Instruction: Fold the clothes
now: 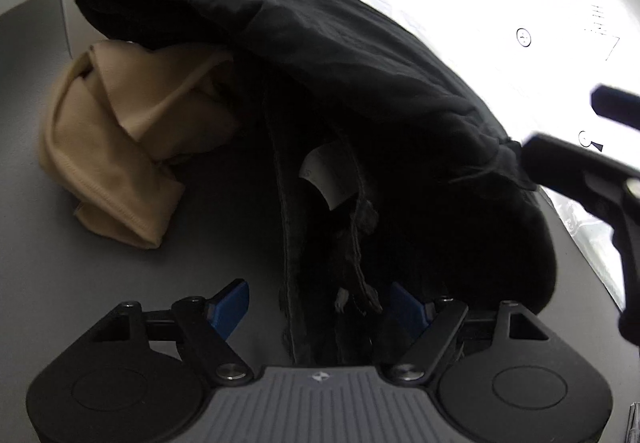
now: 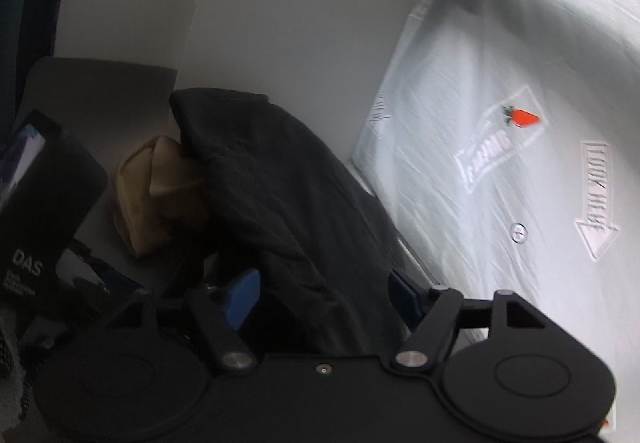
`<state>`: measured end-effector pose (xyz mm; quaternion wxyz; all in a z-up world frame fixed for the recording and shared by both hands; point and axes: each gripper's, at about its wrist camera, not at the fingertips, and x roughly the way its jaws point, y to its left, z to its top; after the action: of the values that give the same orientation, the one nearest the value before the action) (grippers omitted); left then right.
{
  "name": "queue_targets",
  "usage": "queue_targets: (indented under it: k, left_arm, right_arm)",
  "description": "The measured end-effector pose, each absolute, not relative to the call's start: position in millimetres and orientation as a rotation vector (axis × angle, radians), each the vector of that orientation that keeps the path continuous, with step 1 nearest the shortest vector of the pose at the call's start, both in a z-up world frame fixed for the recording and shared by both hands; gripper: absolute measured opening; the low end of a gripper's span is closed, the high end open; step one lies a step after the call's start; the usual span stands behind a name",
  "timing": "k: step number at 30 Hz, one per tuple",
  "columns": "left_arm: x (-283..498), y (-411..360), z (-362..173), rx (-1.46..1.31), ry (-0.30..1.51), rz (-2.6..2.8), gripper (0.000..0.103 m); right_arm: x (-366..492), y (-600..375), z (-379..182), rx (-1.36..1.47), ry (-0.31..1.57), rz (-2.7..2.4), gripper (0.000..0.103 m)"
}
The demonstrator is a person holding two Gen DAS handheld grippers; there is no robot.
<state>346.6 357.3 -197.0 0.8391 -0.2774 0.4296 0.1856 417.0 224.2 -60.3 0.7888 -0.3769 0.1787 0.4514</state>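
Left wrist view: both tongs, left tongs and right tongs, are held spread astride the crumpled black garment on the grey surface, seemingly so its edges can be gripped, beside a bunched tan garment.

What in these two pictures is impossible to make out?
- Black garment: what kind it is; crumpled and dark in both views.
- Its white label: print too small, left view.
- Tan garment: partly tucked under the black one.
- White bag: lettering smeared by blur in the right view, washed out by glare in the left.
- Left tongs: right finger lost against dark cloth, so contact is unclear.
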Motion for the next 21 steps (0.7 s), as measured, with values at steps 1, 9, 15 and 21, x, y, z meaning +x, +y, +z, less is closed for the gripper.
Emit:
queue_targets:
  k: [1,9,15,21]
  left_arm:
    - [355.3,361.8,-204.6,-0.579,0.922,0.388,0.079]
    - [366.5,372.6,-234.2,-0.64,0.883,0.431,0.078]
    - [360.3,367.4,-235.6,-0.663,0.836,0.451,0.077]
    - [365.0,355.9,-233.3,-0.632,0.833,0.502,0.057]
  right_arm:
    - [427.6,242.5,-66.6,-0.847,0.395,1.007,0.073]
    - [460.8,308.0,-93.8,-0.973,0.456,1.209,0.076]
    - [460.1,321.8,-102.9,-1.003,0.415,1.267,0.072]
    - [462.0,289.5,-81.4,-0.807,0.287,1.091,0.014]
